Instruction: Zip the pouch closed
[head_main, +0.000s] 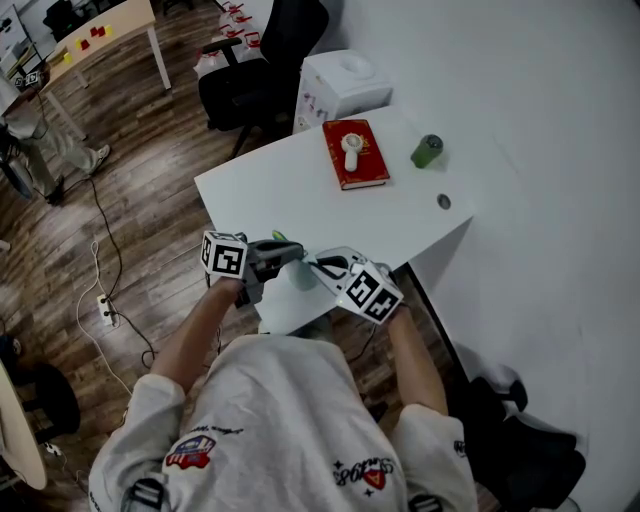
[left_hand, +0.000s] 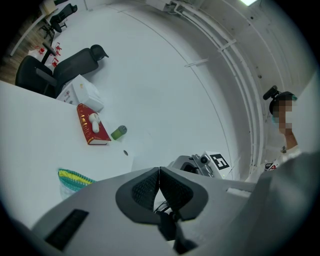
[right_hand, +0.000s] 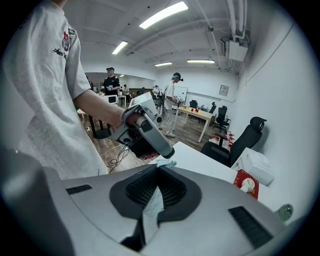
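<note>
A pale, see-through pouch (head_main: 293, 305) hangs between my two grippers over the front edge of the white table (head_main: 270, 190). Its green and yellow trimmed end (left_hand: 75, 178) lies on the table. My left gripper (head_main: 268, 262) (left_hand: 159, 172) points level and is shut. A small dark piece, apparently the zipper pull (left_hand: 168, 223), sits just under its pads. My right gripper (head_main: 318, 266) (right_hand: 158, 172) tilts downward and is shut on a strip of the pouch's pale fabric (right_hand: 151, 212). The two gripper tips nearly meet, with a teal bit of pouch (right_hand: 165, 162) at the left gripper's tip.
Further back on the table lie a red book (head_main: 355, 153) with a small white object on it, a green can (head_main: 427, 151) and a small grey disc (head_main: 443, 201). A white box (head_main: 345, 82) and a black chair (head_main: 265, 65) stand behind. Cables (head_main: 105, 300) trail on the wooden floor.
</note>
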